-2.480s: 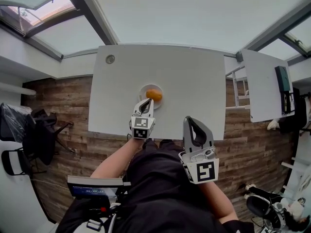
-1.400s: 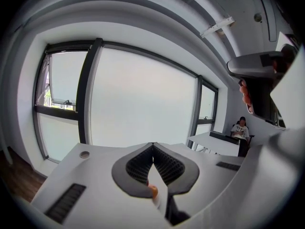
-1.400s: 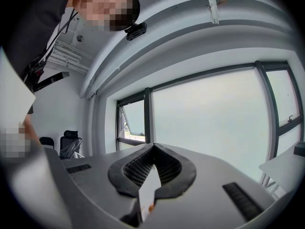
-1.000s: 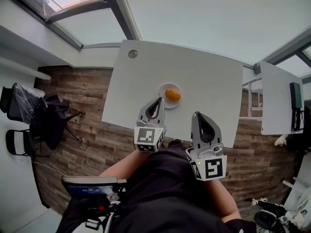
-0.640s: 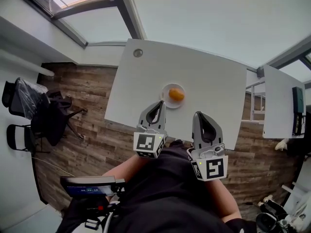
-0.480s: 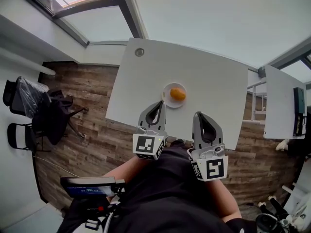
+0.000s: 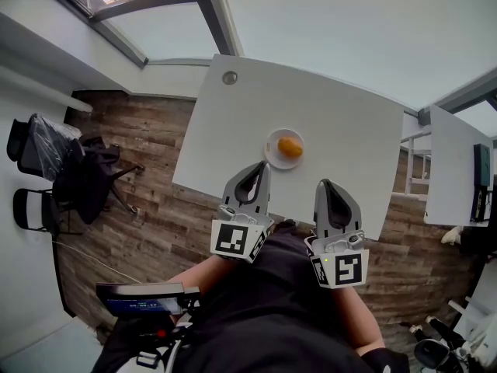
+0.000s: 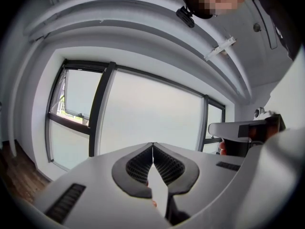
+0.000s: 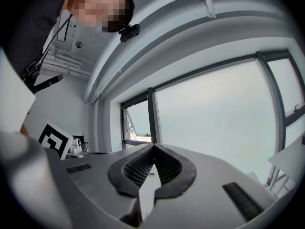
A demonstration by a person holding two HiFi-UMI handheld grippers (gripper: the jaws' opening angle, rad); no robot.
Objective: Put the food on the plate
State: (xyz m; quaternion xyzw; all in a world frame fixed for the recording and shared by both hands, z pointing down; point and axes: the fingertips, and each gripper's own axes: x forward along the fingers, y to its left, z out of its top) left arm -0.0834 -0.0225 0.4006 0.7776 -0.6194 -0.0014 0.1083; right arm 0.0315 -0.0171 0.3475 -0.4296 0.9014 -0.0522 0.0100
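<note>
An orange piece of food lies on a small white plate near the front middle of the white table. My left gripper hangs above the table's near edge, short of the plate, jaws shut and empty. My right gripper is beside it on the right, also shut with nothing in it. In the left gripper view the closed fingertips point at a big window; a sliver of orange shows low in the gap. The right gripper view shows closed fingertips against a window too.
A round grommet sits at the table's far left corner. Dark chairs stand on the wooden floor at left. A second white table with a dark device stands at right. A screen is by my body.
The left gripper has risen a little and drawn back from the plate. The food stays on the plate. The right gripper has kept still.
</note>
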